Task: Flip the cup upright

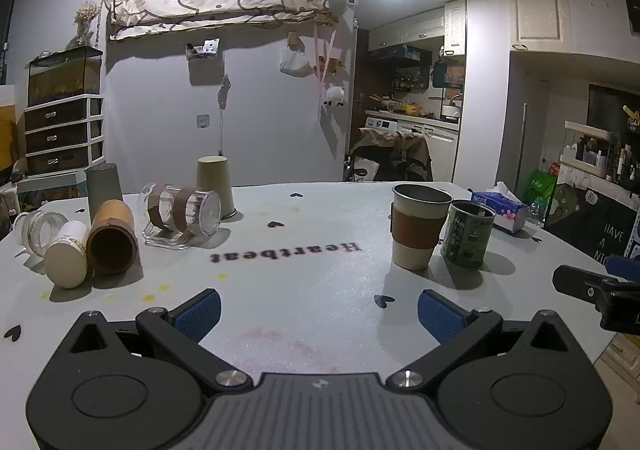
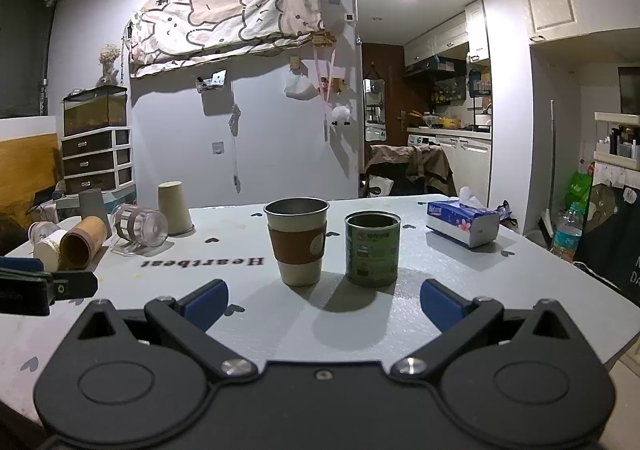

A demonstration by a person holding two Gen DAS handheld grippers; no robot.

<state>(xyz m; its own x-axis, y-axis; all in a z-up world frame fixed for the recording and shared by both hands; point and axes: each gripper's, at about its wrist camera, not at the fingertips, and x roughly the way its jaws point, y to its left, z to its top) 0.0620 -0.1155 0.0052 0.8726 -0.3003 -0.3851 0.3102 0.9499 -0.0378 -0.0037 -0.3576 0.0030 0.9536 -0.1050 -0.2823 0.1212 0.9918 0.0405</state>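
Observation:
Several cups stand or lie on the white table (image 1: 312, 290). At the left a brown cup (image 1: 112, 238), a white cup (image 1: 67, 254) and a clear glass (image 1: 38, 226) lie on their sides. A clear mug with brown bands (image 1: 180, 210) lies on its side. A tan paper cup (image 1: 215, 186) and a grey cup (image 1: 103, 186) stand upside down. A sleeved cup (image 1: 418, 230) and a green can (image 1: 468, 234) stand upright at the right. My left gripper (image 1: 318, 316) is open and empty above the near table. My right gripper (image 2: 322, 304) is open and empty, just short of the sleeved cup (image 2: 297, 240) and green can (image 2: 372, 248).
A blue tissue box (image 2: 464, 224) lies at the table's right back. A drawer unit with a fish tank (image 1: 62, 122) stands left of the table. A chair with a jacket (image 1: 394, 154) stands behind the table. The table's right edge drops off near the right gripper.

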